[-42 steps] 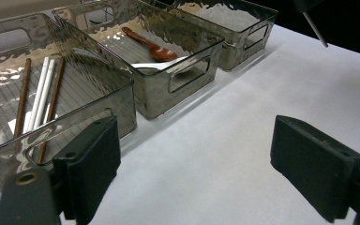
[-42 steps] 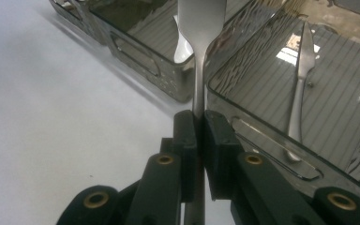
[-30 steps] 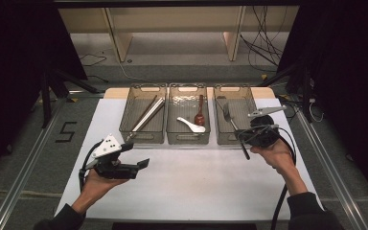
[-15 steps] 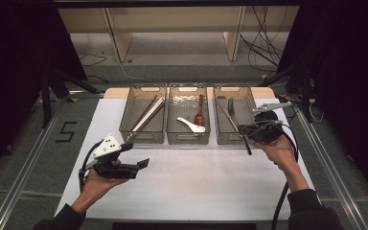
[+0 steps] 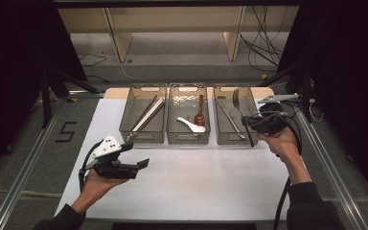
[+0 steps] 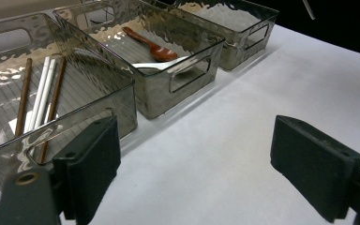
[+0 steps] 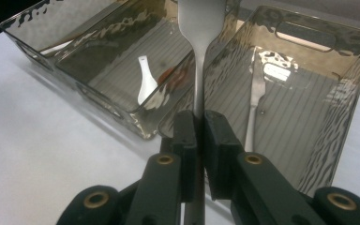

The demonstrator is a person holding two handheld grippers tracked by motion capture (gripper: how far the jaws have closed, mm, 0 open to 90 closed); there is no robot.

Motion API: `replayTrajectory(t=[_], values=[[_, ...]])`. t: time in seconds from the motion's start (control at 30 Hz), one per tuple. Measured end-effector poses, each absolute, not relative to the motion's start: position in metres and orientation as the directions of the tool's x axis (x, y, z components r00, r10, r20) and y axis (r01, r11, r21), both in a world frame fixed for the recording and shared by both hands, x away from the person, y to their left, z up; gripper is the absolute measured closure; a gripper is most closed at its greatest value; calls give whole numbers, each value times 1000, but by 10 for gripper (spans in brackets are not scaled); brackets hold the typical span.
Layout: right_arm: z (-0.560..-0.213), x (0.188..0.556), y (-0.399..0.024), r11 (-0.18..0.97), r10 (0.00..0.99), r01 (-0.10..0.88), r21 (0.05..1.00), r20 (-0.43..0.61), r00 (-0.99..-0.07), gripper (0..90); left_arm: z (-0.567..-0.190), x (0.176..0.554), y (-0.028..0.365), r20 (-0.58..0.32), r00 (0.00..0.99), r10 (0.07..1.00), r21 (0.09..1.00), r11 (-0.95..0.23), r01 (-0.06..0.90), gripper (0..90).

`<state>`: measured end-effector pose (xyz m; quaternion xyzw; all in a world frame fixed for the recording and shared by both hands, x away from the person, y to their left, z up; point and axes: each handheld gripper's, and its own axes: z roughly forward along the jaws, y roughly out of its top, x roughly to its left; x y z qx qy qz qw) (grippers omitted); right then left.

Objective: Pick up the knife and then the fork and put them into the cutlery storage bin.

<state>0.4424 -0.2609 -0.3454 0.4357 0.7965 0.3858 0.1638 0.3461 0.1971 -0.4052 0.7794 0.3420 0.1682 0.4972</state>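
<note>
Fork (image 7: 198,61) handle is clamped between the jaws of the right gripper (image 7: 198,129), its head rising beyond them above the right tray (image 7: 309,140), where another utensil (image 7: 254,105) lies. Left gripper (image 6: 194,168) hovers spread wide over the white mat (image 6: 225,154), jaws holding nothing.

The three bins (image 6: 178,65) are smoky translucent plastic, glossy, with rippled walls and ribbed floors. The tabletop (image 5: 196,182) has a matt white, paper-like cover. A fork (image 7: 199,51) of brushed, dull-shining metal sits between matt black jaw pads. One spoon (image 6: 150,44) is glossy reddish-brown, another (image 7: 145,79) smooth glossy white.
</note>
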Motion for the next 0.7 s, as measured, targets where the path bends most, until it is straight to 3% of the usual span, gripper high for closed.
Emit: replayTrajectory(t=[0.7], values=[[-329,482,-261,290,856,587,756,70,-513,846,-405,347,198,-77,708,702,889,-273,367,156]])
